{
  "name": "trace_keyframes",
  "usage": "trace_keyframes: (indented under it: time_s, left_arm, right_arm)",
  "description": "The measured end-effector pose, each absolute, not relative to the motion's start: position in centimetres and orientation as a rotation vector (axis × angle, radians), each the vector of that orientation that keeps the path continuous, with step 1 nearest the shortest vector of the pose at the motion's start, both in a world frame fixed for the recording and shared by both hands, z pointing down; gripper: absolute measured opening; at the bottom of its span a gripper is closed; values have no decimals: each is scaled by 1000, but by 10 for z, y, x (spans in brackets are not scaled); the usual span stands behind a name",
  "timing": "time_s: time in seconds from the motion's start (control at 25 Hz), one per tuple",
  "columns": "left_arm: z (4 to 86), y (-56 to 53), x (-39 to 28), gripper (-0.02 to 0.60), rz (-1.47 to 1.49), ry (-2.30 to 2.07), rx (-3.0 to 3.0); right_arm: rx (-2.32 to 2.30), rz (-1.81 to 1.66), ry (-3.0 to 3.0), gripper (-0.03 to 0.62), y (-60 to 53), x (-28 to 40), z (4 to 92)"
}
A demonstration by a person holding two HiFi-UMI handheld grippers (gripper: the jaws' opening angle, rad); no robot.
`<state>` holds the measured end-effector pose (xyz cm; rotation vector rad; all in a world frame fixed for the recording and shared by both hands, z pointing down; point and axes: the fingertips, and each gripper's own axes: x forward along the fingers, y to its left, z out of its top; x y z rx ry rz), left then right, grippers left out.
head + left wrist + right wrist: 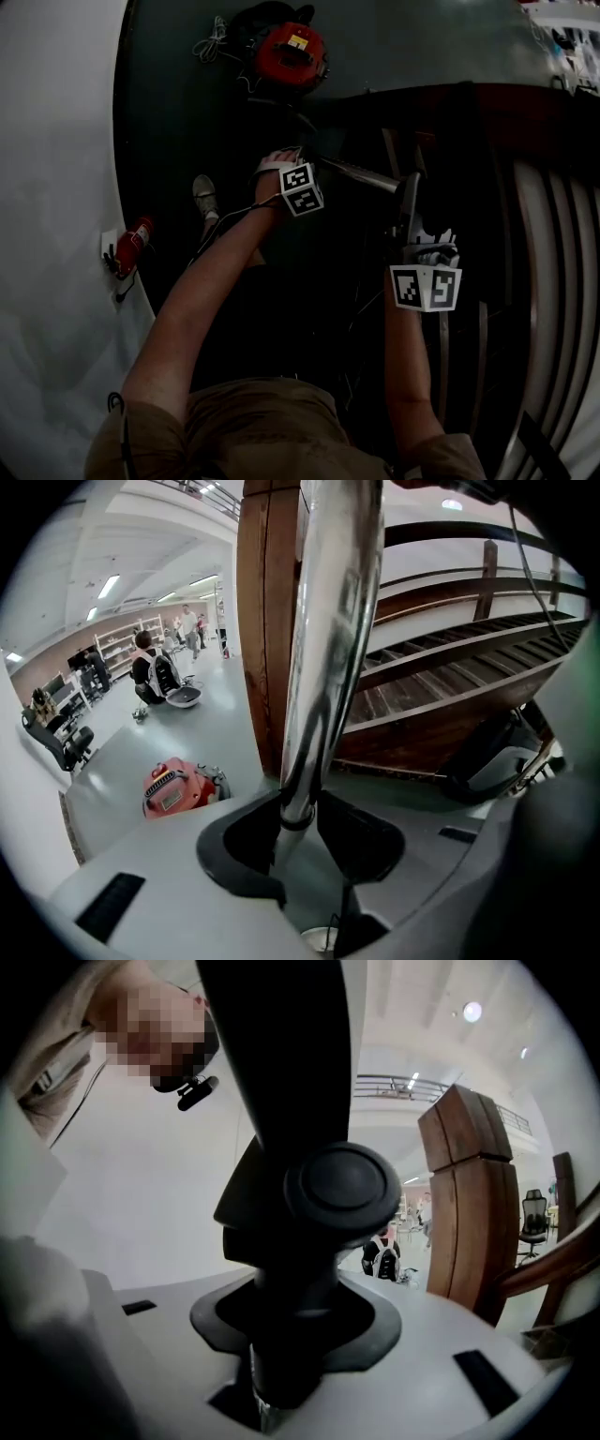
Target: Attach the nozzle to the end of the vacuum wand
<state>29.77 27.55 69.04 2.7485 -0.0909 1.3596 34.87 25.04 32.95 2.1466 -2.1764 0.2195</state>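
Observation:
My left gripper is shut on the chrome vacuum wand, which runs right from it across the dark floor. In the left gripper view the wand rises straight up between the black pads of the left gripper. My right gripper is shut on the black nozzle. In the right gripper view the nozzle fills the gap of the right gripper, with its round cap facing the camera. In the head view the wand's far end meets the nozzle; the picture is too dark to tell whether they are joined.
The red vacuum body with its cord lies on the floor ahead, seen also as the red vacuum. Wooden stairs and a wooden post stand to the right. A red extinguisher sits by the white wall. People are far off.

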Motion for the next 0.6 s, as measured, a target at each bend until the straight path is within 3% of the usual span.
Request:
trace_keyframes:
  time_s: [0.6]
  left_arm:
    - [693,269,300,119,1347,-159,2736]
  right_arm:
    - [2135,178,-2225,154,250,348,336]
